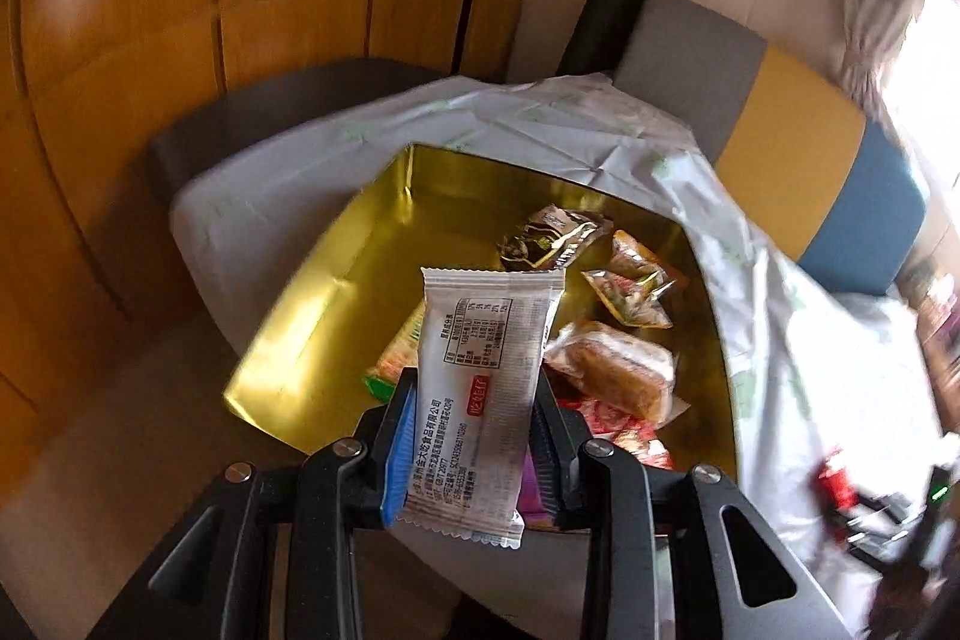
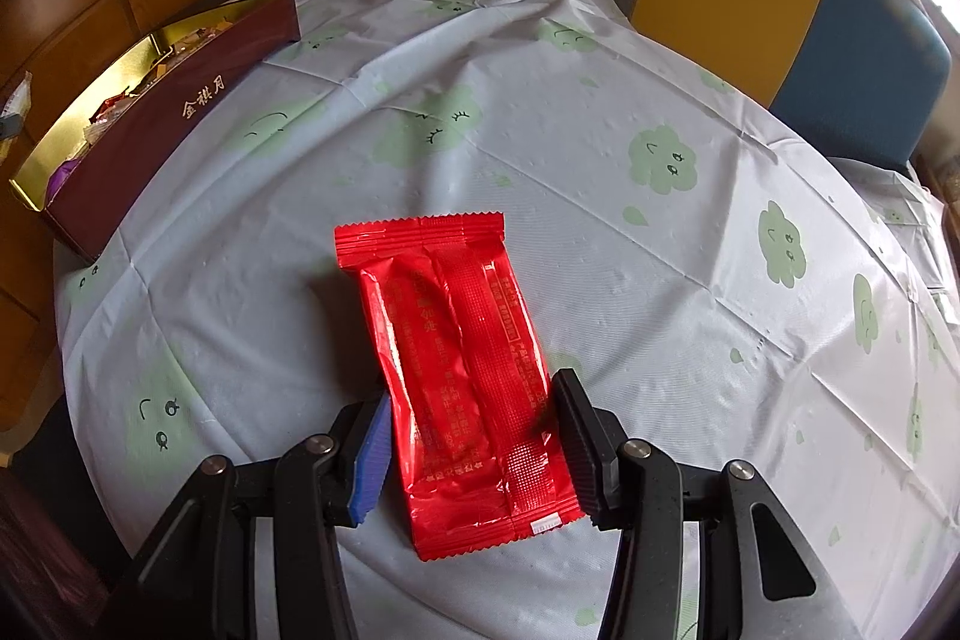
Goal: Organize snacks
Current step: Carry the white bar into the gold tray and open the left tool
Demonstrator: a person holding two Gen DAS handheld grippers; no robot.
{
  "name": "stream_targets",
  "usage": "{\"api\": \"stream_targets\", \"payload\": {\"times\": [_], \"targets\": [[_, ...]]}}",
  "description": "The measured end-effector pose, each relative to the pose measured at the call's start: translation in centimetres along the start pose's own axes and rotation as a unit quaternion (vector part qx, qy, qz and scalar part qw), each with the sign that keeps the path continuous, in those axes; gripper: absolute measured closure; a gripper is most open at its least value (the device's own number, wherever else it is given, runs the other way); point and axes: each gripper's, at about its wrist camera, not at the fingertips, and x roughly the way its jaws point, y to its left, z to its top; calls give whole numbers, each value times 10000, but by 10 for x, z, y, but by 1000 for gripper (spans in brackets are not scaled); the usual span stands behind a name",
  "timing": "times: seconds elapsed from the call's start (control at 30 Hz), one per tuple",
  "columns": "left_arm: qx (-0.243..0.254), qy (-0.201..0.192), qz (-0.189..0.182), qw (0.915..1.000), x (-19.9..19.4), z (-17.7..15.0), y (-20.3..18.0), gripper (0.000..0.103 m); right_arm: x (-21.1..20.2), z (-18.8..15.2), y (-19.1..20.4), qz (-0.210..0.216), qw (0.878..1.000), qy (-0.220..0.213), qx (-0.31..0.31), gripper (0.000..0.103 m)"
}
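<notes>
The left gripper (image 1: 474,436) clamps a silver-white snack packet (image 1: 480,400) by its sides, above the near edge of the gold-lined box (image 1: 336,292). The packet has crimped ends, a printed nutrition table, small Chinese text and a red label too blurred to read. Other wrapped snacks (image 1: 612,370) lie in the box. The right gripper (image 2: 474,454) has its jaws closed against the sides of a glossy red snack packet (image 2: 462,370) lying on the cloud-print tablecloth (image 2: 600,148) near the table's near edge; its gold print is illegible. The box's maroon side (image 2: 180,124), at the far left edge, bears gold Chinese characters
</notes>
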Motion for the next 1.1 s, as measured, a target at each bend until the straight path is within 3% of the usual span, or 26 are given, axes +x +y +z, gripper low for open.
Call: {"api": "stream_targets", "payload": {"times": [0.3,0.47,0.67,0.83,0.97,1.1], "targets": [[-947,294,-849,9914,5,9,23,69,-1,1,0,-44,10000,15,-56,53],[-1042,409,-1345,9846,12,9,10,69,0,1,1,-62,9999,17,-82,53],[-990,801,-1543,9798,43,9,-8,64,0,1,1,-73,9999,18,-87,53],[-909,1112,-1400,9797,61,-2,-14,60,0,1,1,-85,9999,17,-107,53],[-505,949,-886,9902,58,-5,-18,60,0,1,1,-110,9998,14,-144,53],[-130,779,-603,9951,52,-8,-24,60,0,1,2,-134,9997,4,-181,53]]}}
